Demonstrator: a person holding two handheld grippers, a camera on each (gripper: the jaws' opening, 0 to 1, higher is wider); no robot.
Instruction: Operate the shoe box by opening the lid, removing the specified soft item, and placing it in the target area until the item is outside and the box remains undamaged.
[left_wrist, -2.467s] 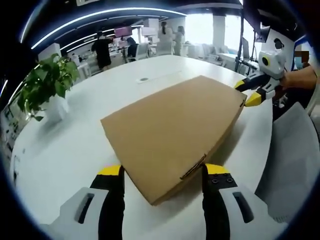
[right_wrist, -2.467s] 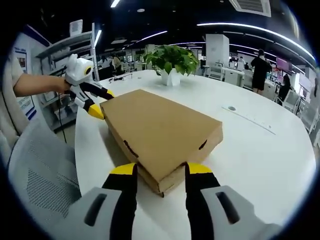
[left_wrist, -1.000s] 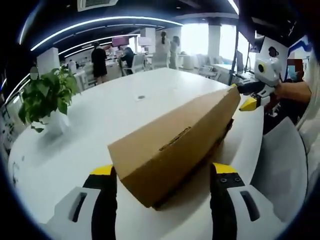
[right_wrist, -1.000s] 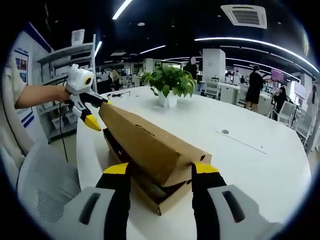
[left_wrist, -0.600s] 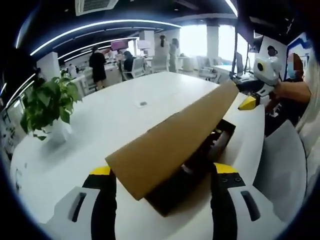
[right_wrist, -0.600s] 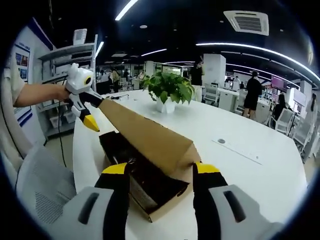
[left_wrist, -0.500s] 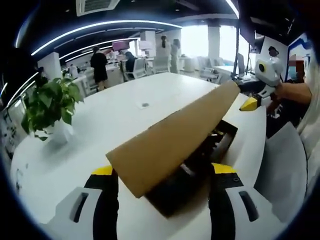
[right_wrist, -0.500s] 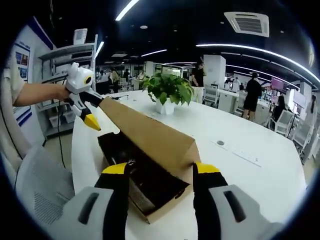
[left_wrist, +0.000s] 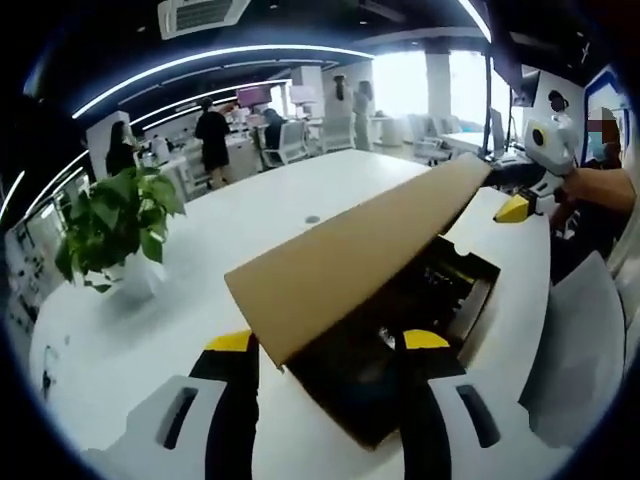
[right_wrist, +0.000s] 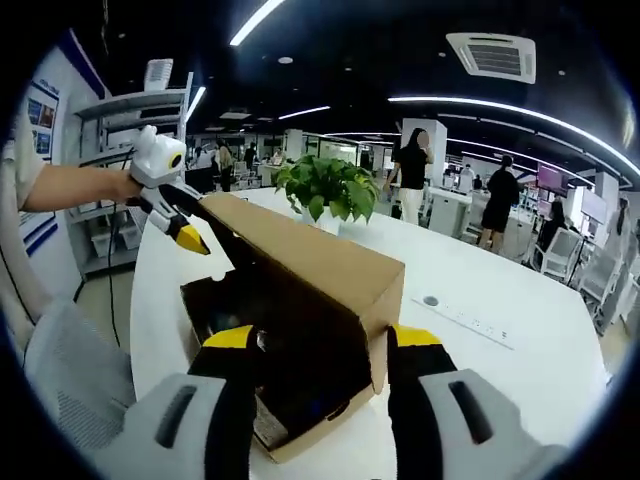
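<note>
Open-plan office behind, lit by long ceiling strips, people standing at far desks; white tabletop across the middle of both views. Potted plant at mid-left of the left gripper view, upper centre in the right gripper view. Cardboard shoe box at centre frame on the tabletop, lid raised at a slant, hinged along the far side, dark interior exposed. Dark contents low in the box, too dim to identify. Left tongs at lower centre, yellow-tipped jaws apart, flanking the near corner of the lid. Right tongs at lower centre, jaws apart, either side of the box's open end. Right tongs also at upper right of the left gripper view, at the lid's far corner; grip there cannot be told.
</note>
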